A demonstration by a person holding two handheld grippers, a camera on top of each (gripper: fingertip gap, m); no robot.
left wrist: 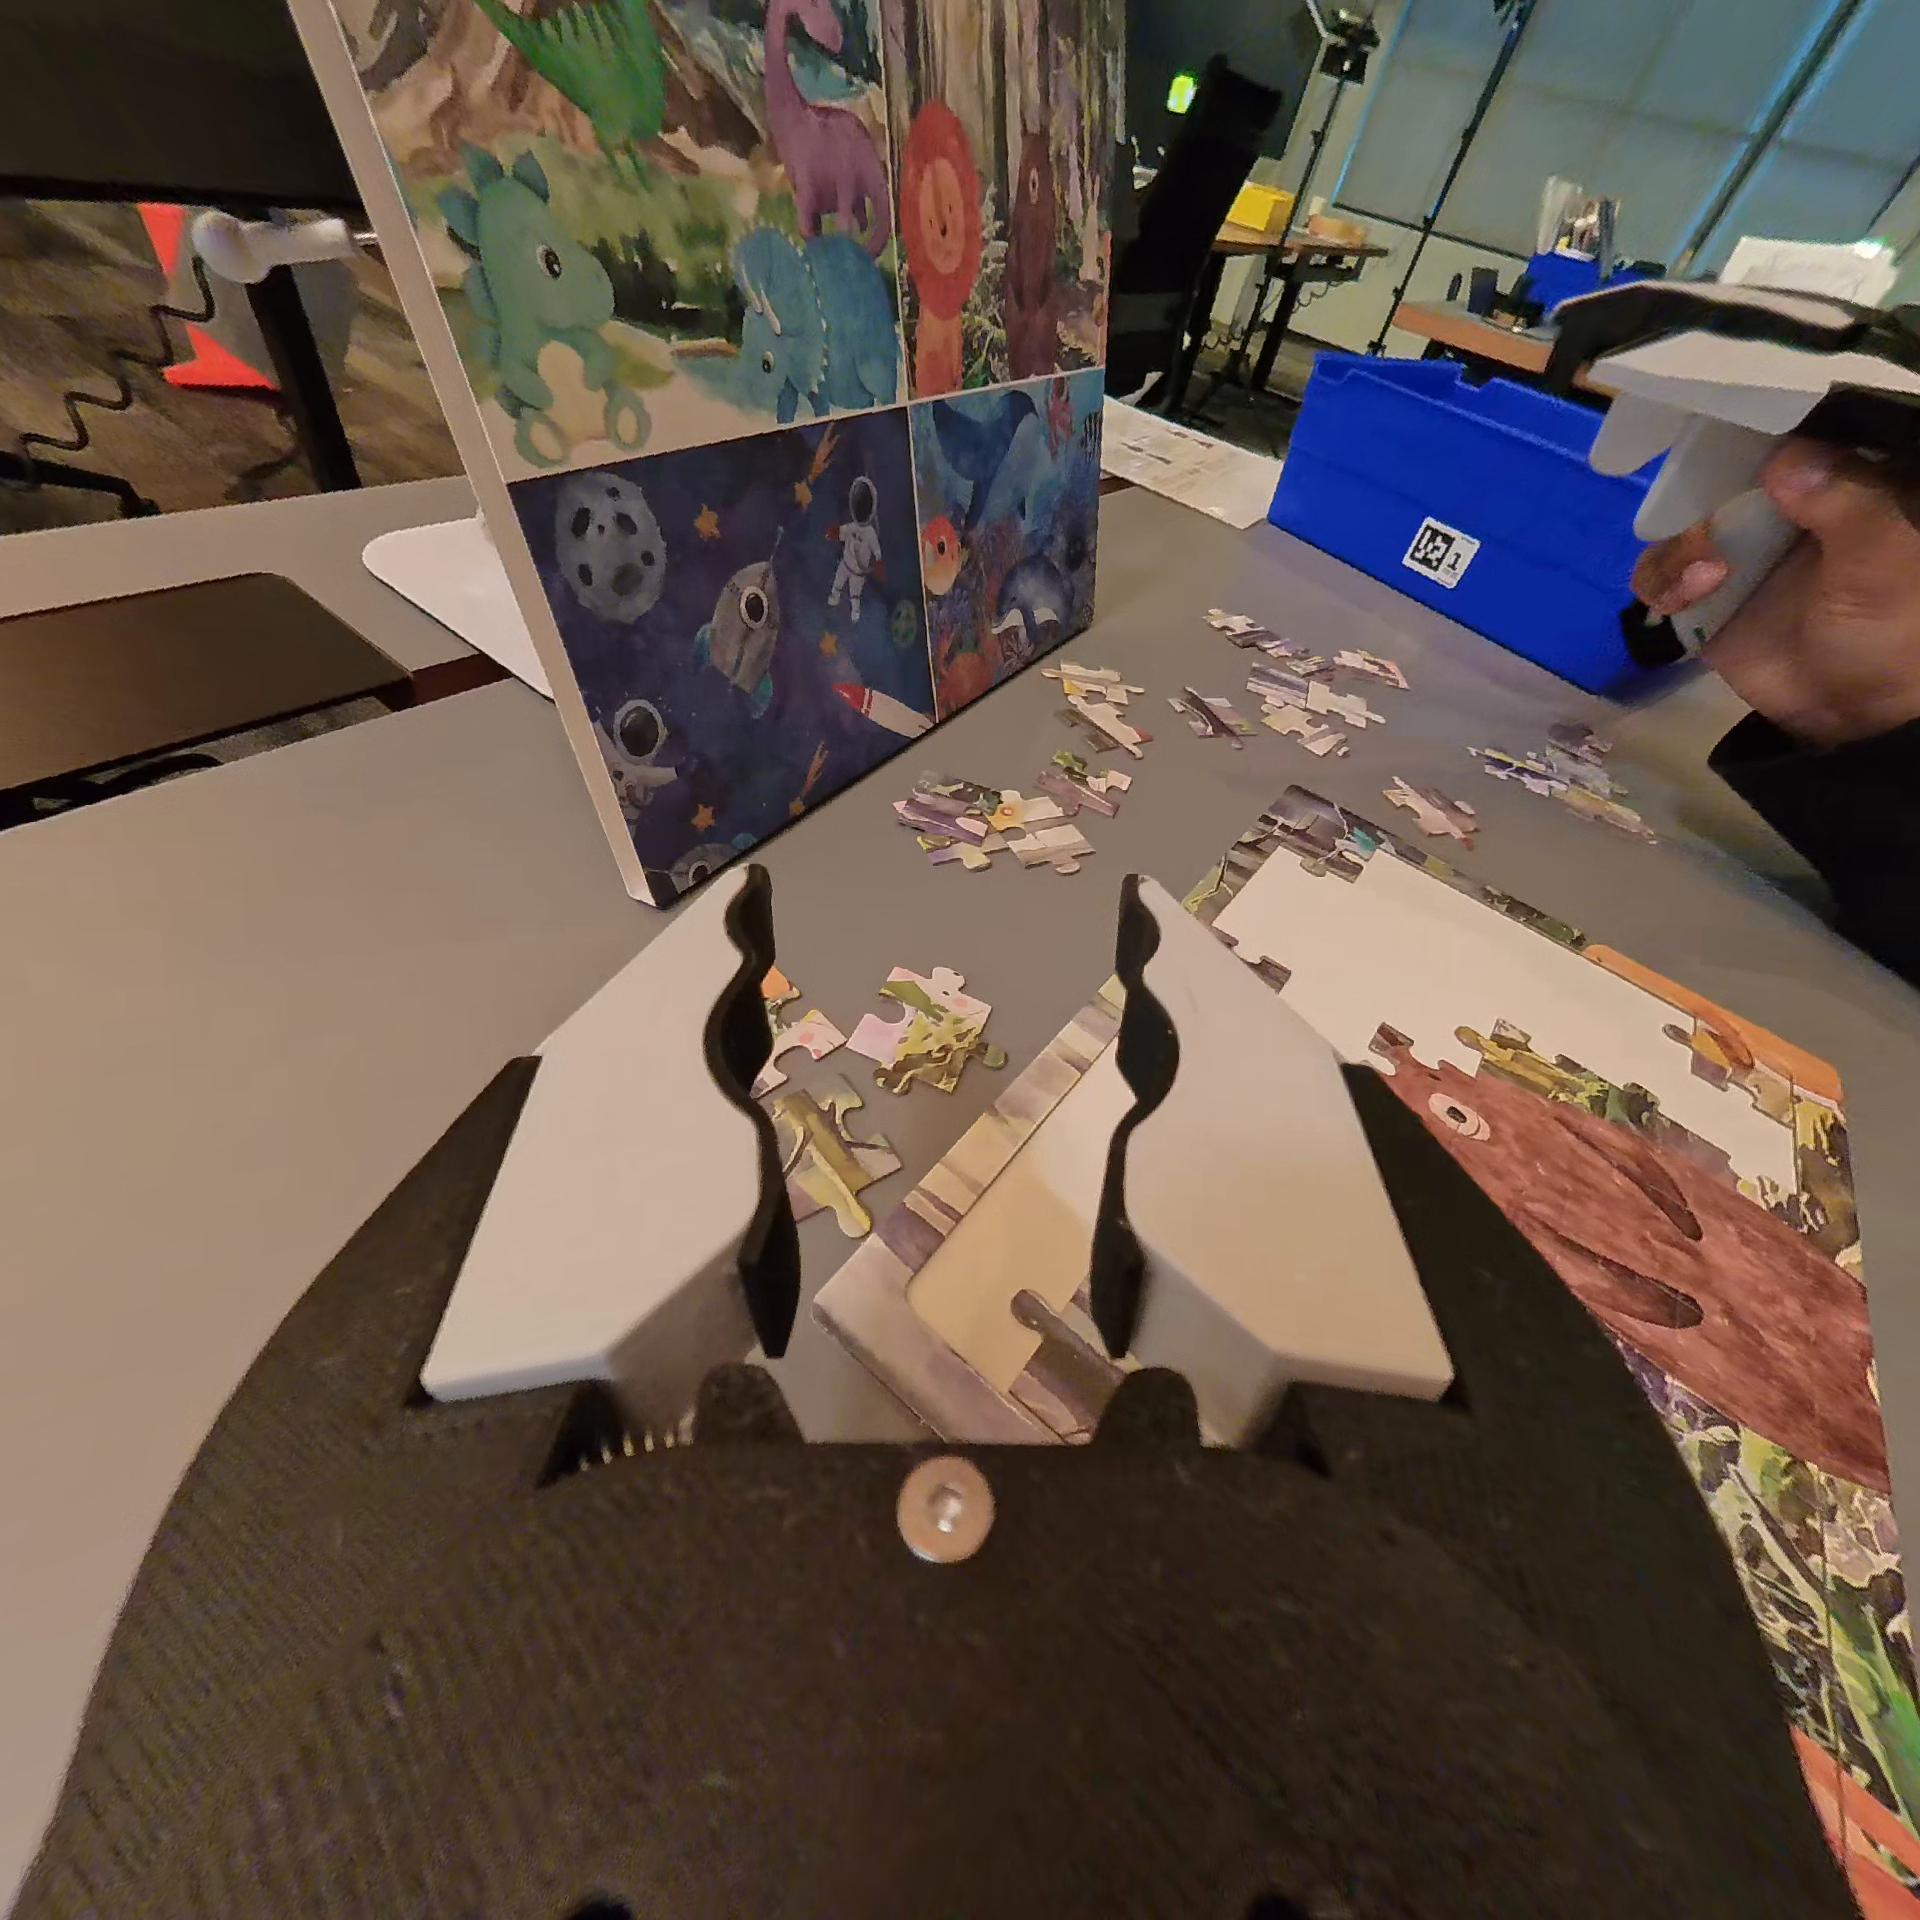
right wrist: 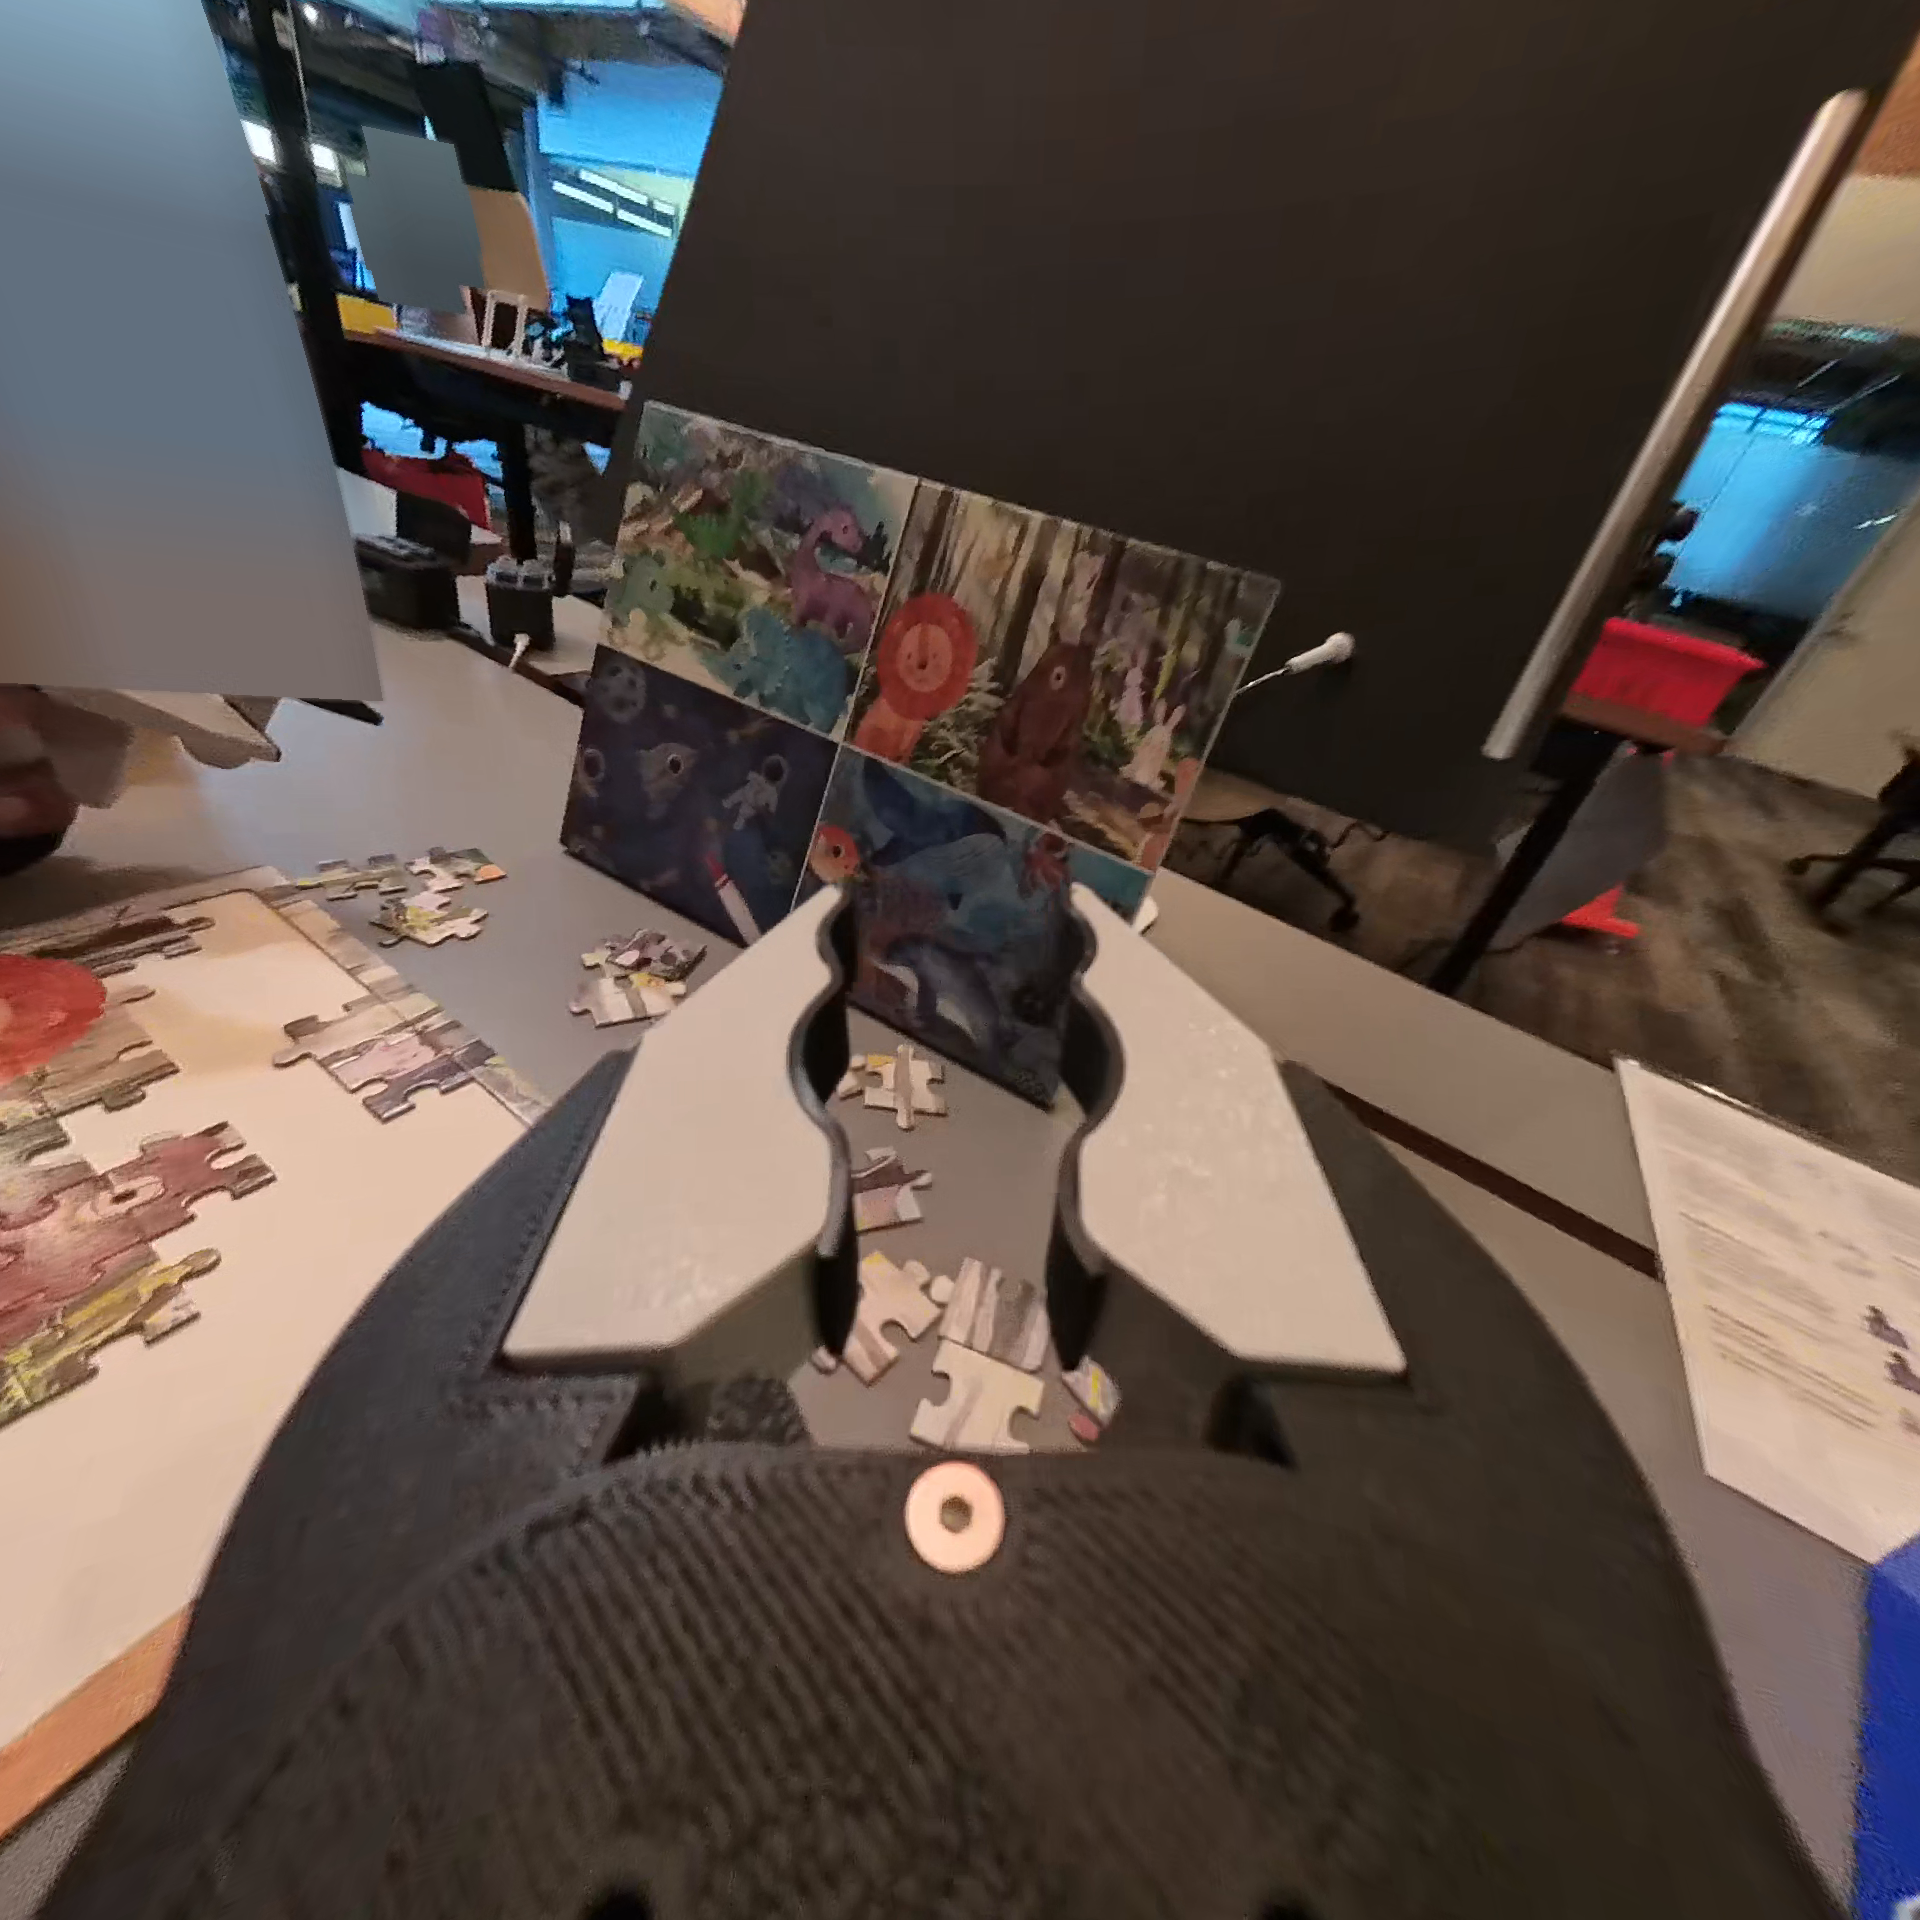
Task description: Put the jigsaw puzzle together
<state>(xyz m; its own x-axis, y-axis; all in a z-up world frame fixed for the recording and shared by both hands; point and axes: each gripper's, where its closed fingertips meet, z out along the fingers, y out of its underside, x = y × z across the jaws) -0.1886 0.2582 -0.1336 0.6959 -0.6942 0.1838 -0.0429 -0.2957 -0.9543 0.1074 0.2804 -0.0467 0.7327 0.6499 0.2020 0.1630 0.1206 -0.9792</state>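
Note:
The puzzle board [left wrist: 1455,966] lies flat on the grey table, with its border and a brown bear partly filled in; it also shows in the right wrist view [right wrist: 260,1403]. My left gripper [left wrist: 940,894] is open and empty, low over the board's near-left corner, with loose pieces [left wrist: 925,1034] between its fingers. My right gripper [right wrist: 956,914] is open and empty above several loose pieces [right wrist: 982,1351] on the table. It also shows held in a hand at the upper right of the left wrist view [left wrist: 1662,353]. More loose pieces [left wrist: 997,821] lie scattered beyond the board.
A reference picture board [left wrist: 748,416] stands upright behind the pieces and also shows in the right wrist view [right wrist: 914,707]. A blue bin [left wrist: 1455,499] sits at the far right. A printed sheet [right wrist: 1787,1268] lies on the table to the right. A dark panel [right wrist: 1247,312] stands behind. My right fingertips sit around 30 centimetres from my left ones.

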